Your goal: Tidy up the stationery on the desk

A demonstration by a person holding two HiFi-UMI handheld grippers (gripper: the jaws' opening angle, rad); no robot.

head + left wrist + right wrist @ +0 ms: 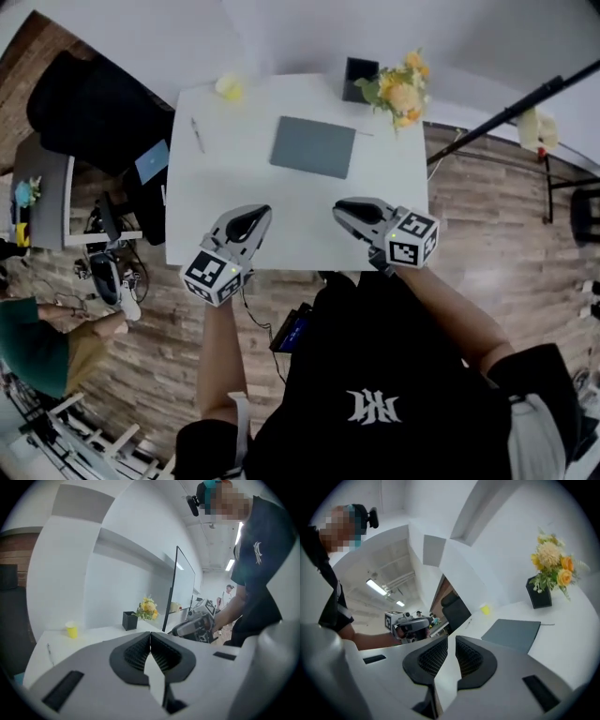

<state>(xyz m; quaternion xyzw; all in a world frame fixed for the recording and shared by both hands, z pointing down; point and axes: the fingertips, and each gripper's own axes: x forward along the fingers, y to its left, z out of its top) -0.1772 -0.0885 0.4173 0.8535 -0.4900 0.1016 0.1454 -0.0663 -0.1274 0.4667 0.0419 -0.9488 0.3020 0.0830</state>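
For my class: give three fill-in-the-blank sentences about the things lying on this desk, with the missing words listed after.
The cup at the far corner of the desk is ___ in colour.
In the head view, the pen lies to the ___ of the grey notebook.
The flowers stand beside a ___ box.
Missing words: yellow, left, black.

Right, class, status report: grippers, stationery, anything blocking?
Left gripper shut, right gripper slightly open, both empty over near edge of desk. Pen far left, grey notebook centre, both untouched. Nothing blocking.
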